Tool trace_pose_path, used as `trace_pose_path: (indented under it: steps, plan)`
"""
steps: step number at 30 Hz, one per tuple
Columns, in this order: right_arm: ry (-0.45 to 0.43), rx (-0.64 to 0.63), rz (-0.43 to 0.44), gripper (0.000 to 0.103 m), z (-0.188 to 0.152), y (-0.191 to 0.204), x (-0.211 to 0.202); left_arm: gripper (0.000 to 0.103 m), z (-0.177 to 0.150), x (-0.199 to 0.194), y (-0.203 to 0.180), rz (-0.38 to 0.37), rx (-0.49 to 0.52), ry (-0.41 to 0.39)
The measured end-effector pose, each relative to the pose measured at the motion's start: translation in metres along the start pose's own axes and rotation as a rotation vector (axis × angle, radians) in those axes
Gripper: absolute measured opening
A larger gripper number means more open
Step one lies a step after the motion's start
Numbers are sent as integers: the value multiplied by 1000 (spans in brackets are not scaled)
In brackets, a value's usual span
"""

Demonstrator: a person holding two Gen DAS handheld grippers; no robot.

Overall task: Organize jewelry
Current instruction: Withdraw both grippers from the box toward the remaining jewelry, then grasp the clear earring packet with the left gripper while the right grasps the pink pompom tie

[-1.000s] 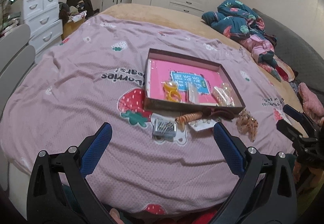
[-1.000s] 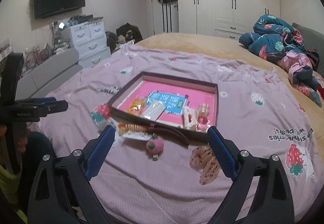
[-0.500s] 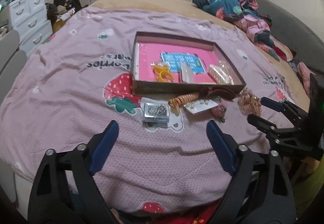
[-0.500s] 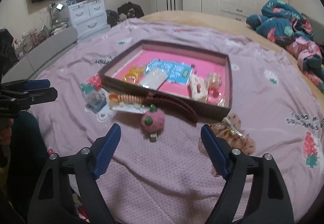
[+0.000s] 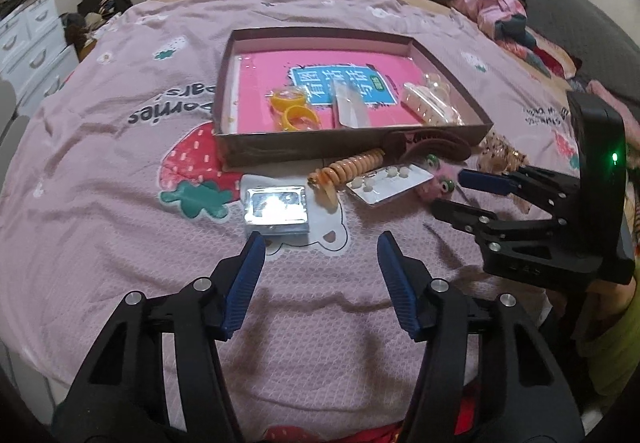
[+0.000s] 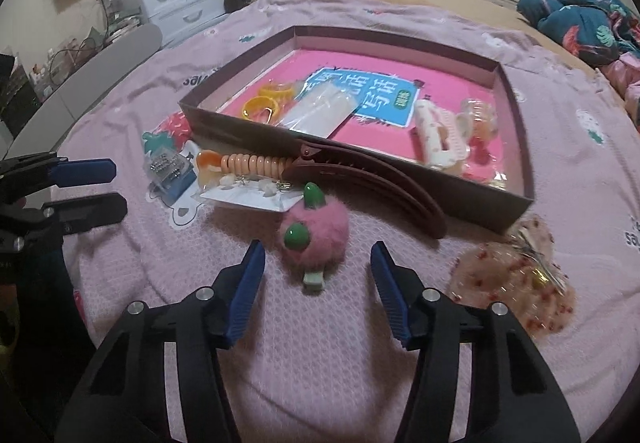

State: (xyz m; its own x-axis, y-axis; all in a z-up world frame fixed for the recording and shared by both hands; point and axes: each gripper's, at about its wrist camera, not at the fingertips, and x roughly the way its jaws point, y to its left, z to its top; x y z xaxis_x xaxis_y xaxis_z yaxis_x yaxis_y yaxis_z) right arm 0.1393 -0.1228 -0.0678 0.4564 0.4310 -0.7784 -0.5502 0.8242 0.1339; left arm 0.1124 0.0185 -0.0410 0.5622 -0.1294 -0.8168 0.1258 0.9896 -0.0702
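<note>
I've got my left gripper (image 5: 320, 239) hovering over the pink bedspread (image 5: 100, 203), jaws spread wide and holding nothing. Just ahead of its left finger sits a small clear case (image 5: 277, 209) with glare on the lid; from the right wrist view it appears to hold small metal bits, though I can't make them out. Next over, an orange spiral hair tie (image 5: 348, 167) lies stretched out, one end touching the near wall of the shallow brown box (image 5: 320, 151). Beside it is a white card (image 5: 388, 181) carrying a row of small pale earrings.

Inside the box, on its pink liner, I see two yellow-orange rings (image 5: 294, 111) at the left, a clear packet (image 5: 348, 107) in the middle and a cream claw clip (image 5: 424, 105) at the right.

Moving on, a long dark-brown hair clip (image 6: 368, 171) rests against the box's near wall. In front of it sits a fluffy pink pom-pom clip (image 6: 316, 235) with green leaf bits and a pale green clasp. My right gripper (image 6: 318, 263) is just short of it, jaws released, one finger on each side of the clasp end, not touching.

Far right, a sheer pink dotted scrunchie (image 6: 516, 279) lies near the box corner, with what looks like gold pieces tucked in.
</note>
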Motion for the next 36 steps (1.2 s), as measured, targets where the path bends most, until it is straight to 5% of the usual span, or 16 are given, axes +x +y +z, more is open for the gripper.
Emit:
trace_pose_path:
  steps: [9,18,23,26,31,36]
  plan:
    - [10,8,56,29,8,-7,10,50,16,26,-22,16,147,51]
    - [-19,88,65,28,5,-30,-15,50,32,58,-55,48,336,78]
    - [-55,155,89,28,5,-46,-35,42,33,69,-71,42,439,87]
    - [-78,170,97,28,7,-50,-44,54,31,74,-81,9,514,99]
    - [-107,189,111,28,8,-55,-56,54,27,84,-92,26,586,108]
    - [-128,202,116,28,8,-59,-65,26,33,85,-82,24,504,110]
